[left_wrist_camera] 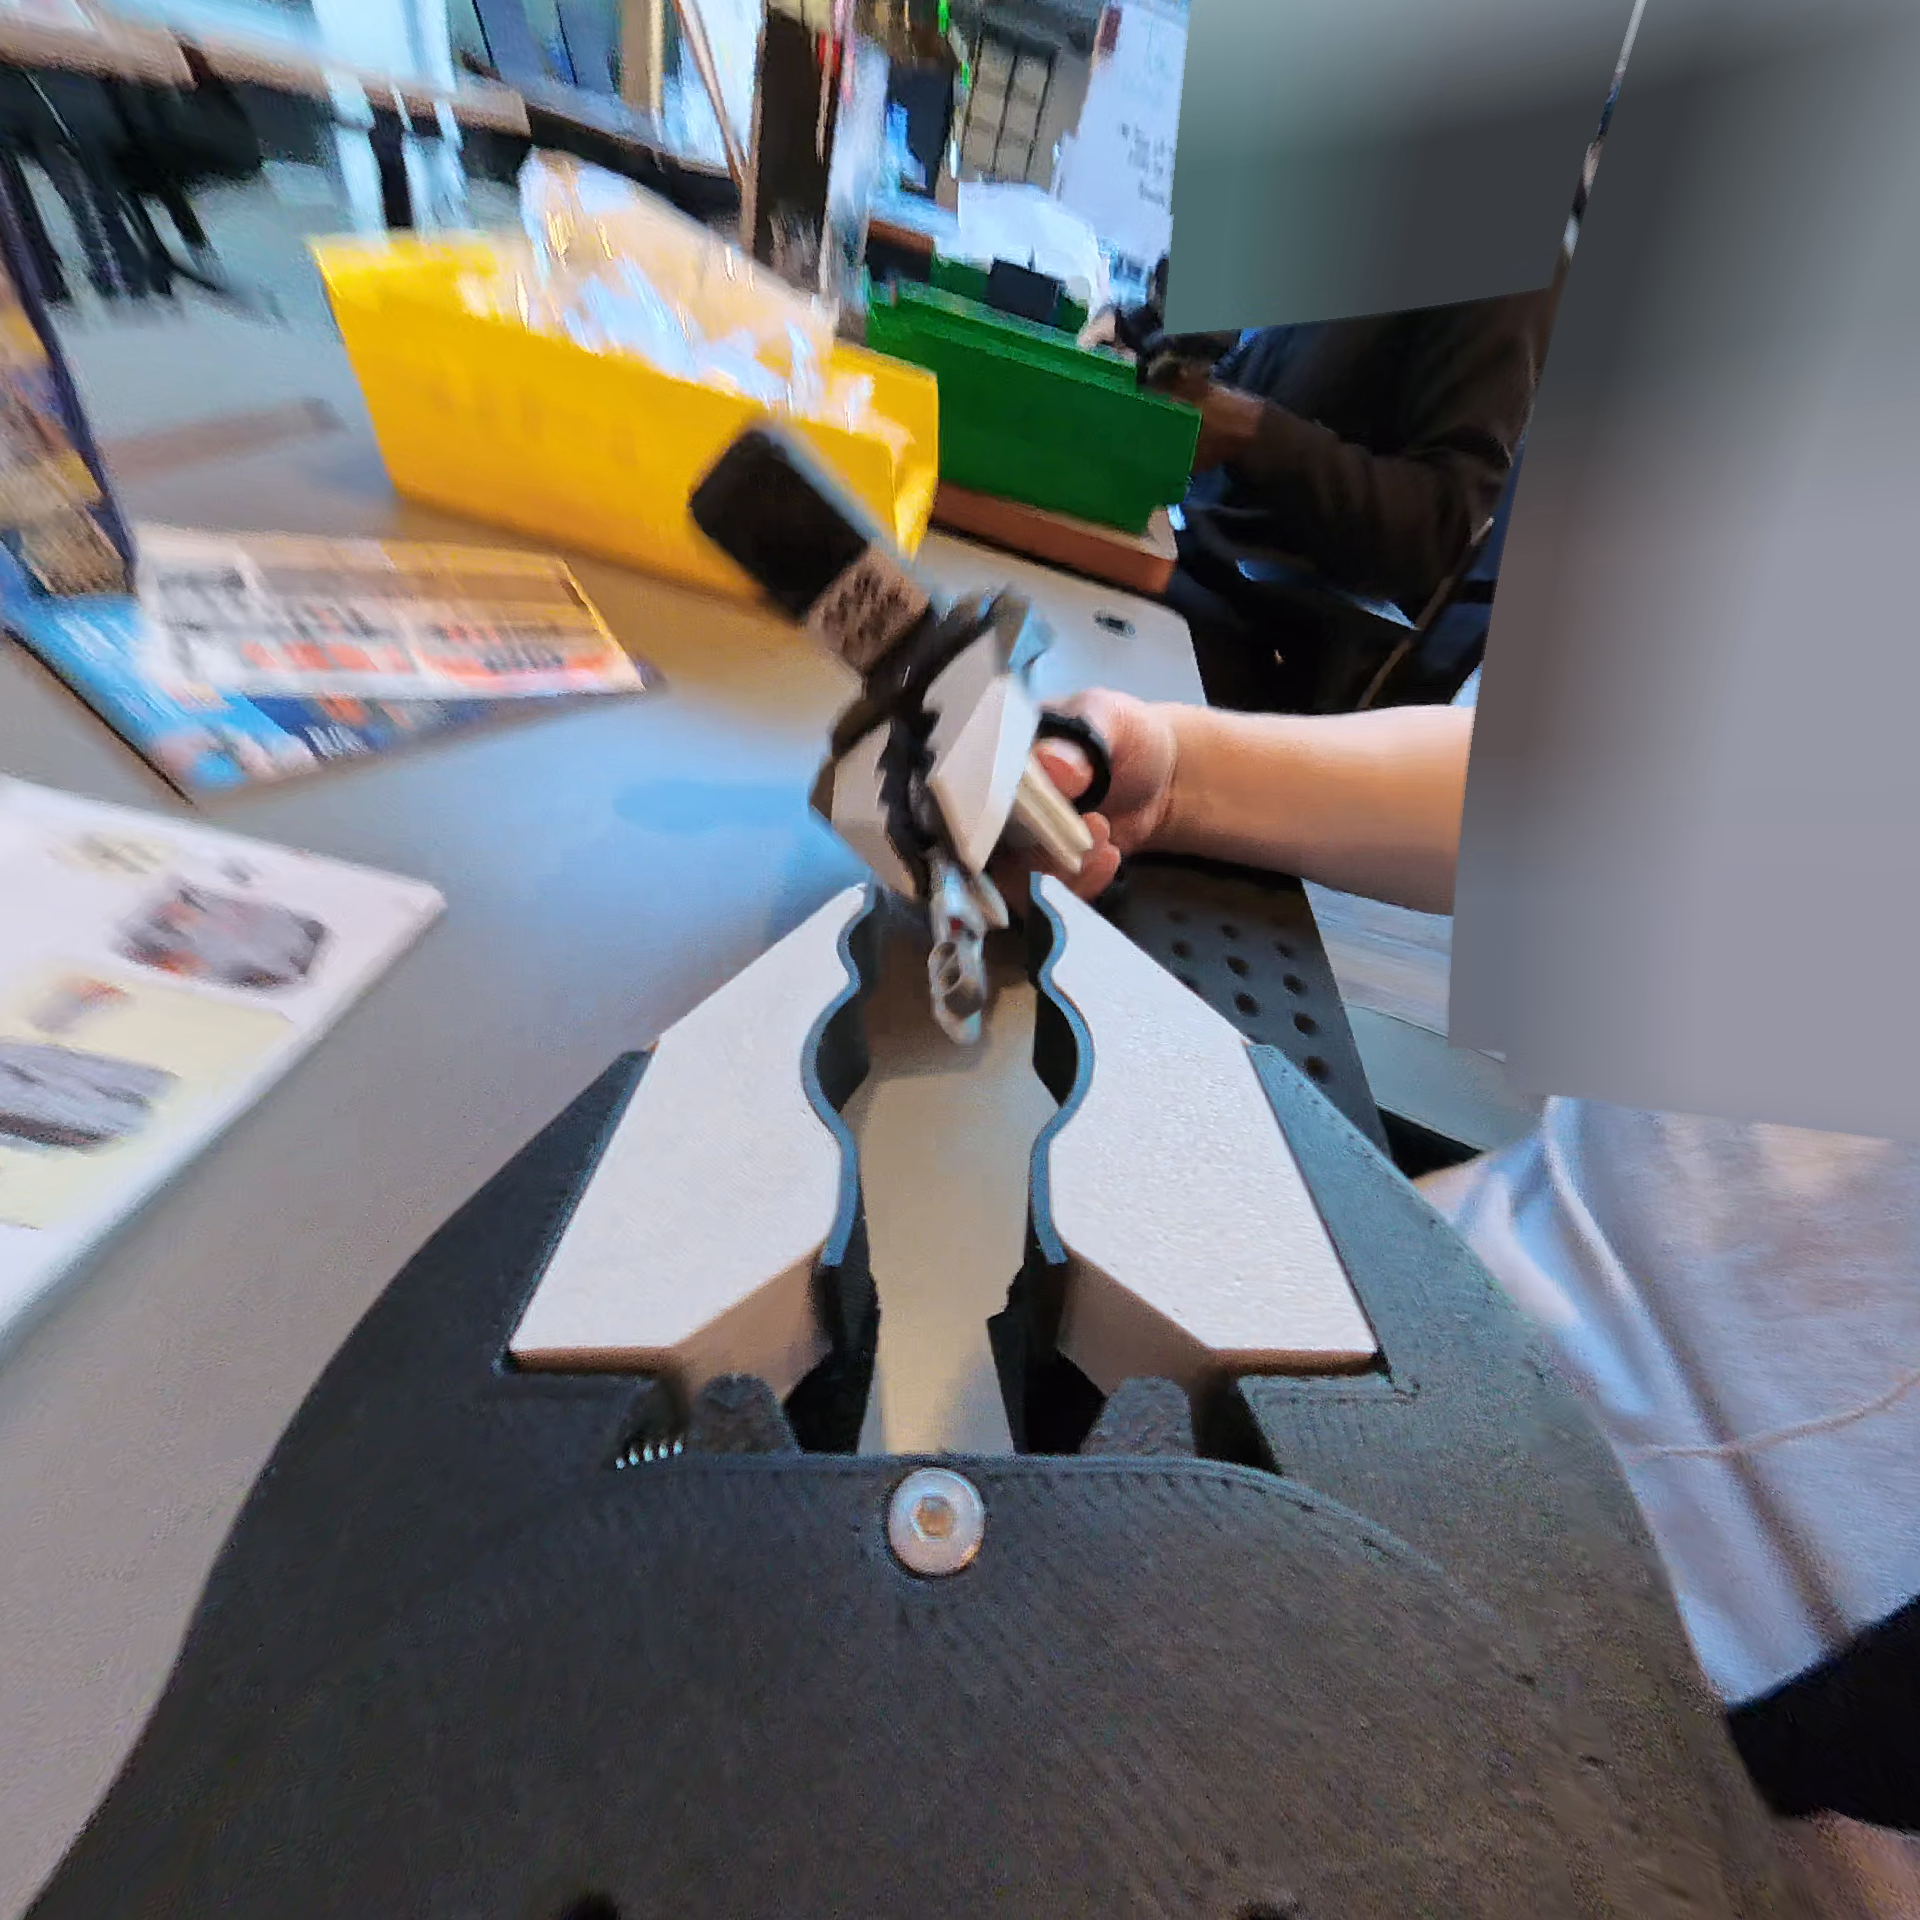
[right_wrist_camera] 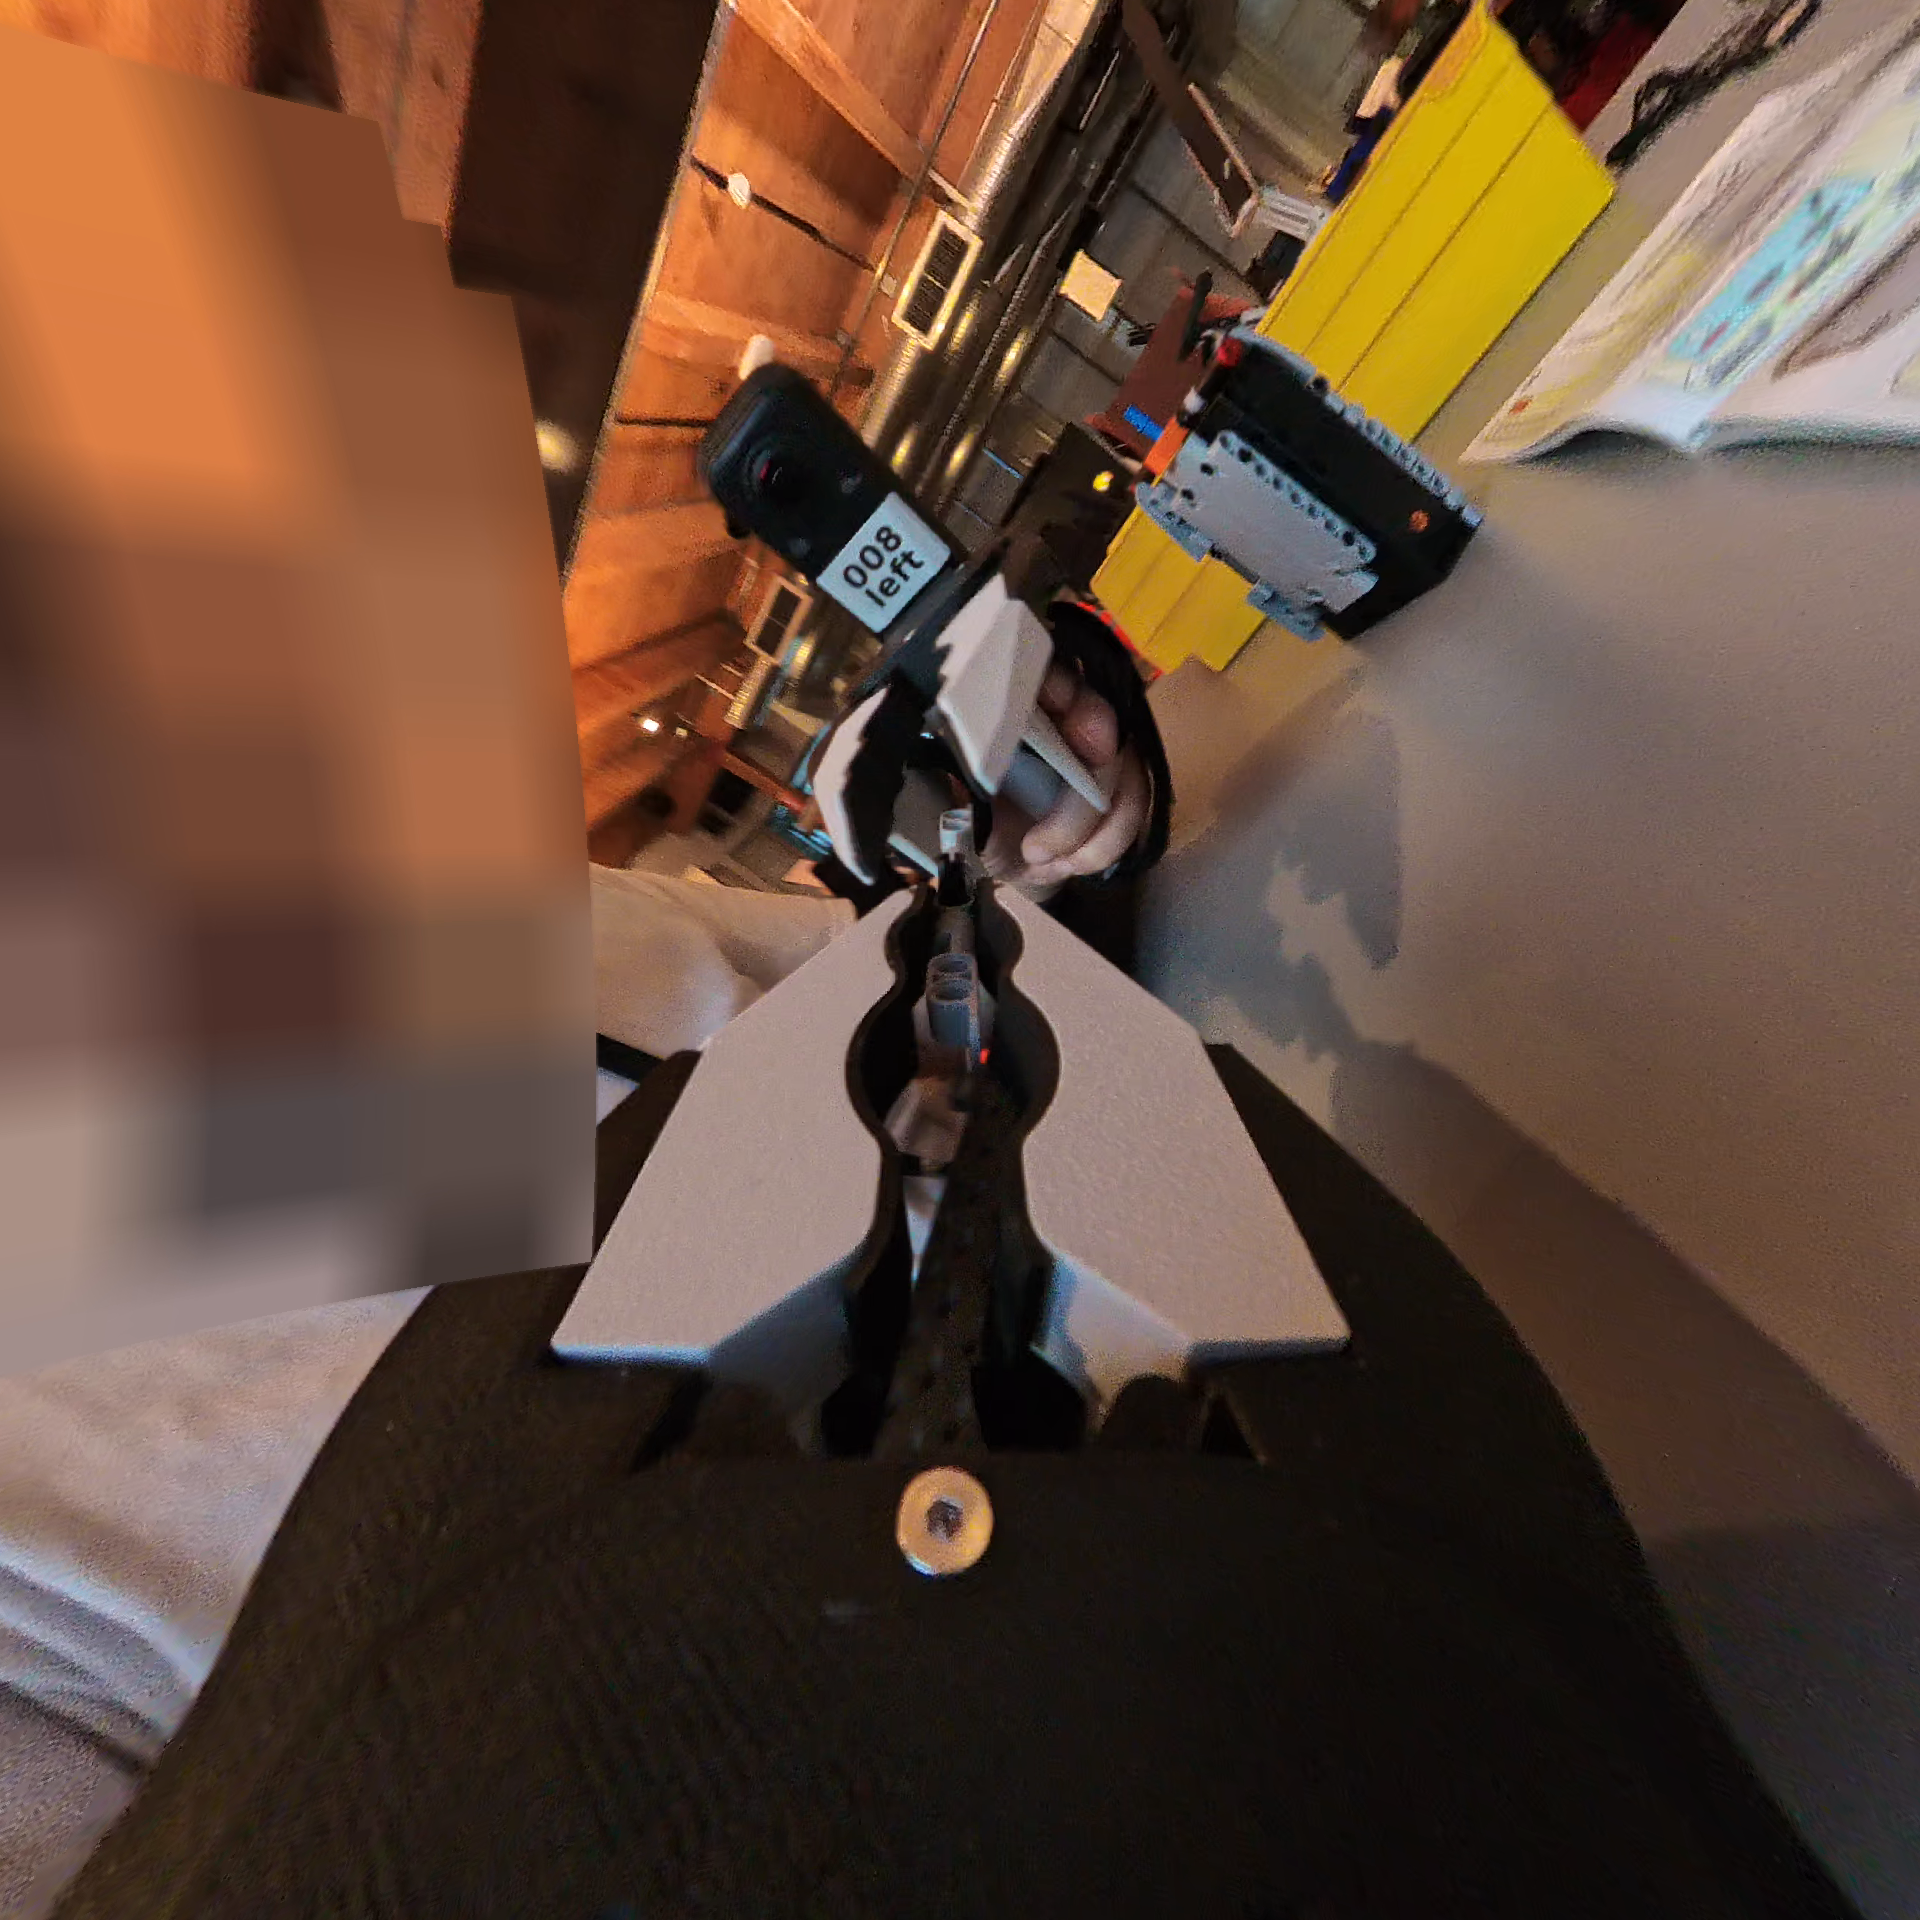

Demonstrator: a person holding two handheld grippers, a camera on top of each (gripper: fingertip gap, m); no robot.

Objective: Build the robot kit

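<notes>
The left gripper (left_wrist_camera: 945, 914) stands partly open, empty. The right gripper (right_wrist_camera: 951, 914) pinches a small grey brick assembly (right_wrist_camera: 951, 1003) above the grey table (right_wrist_camera: 1558, 935). Far off sits a yellow bin (left_wrist_camera: 582, 416).

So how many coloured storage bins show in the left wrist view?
2. A yellow bin holding clear bags stands on the table behind the right gripper. A green bin is just to its right, farther back. Others may be hidden behind the blurred patches.
</notes>
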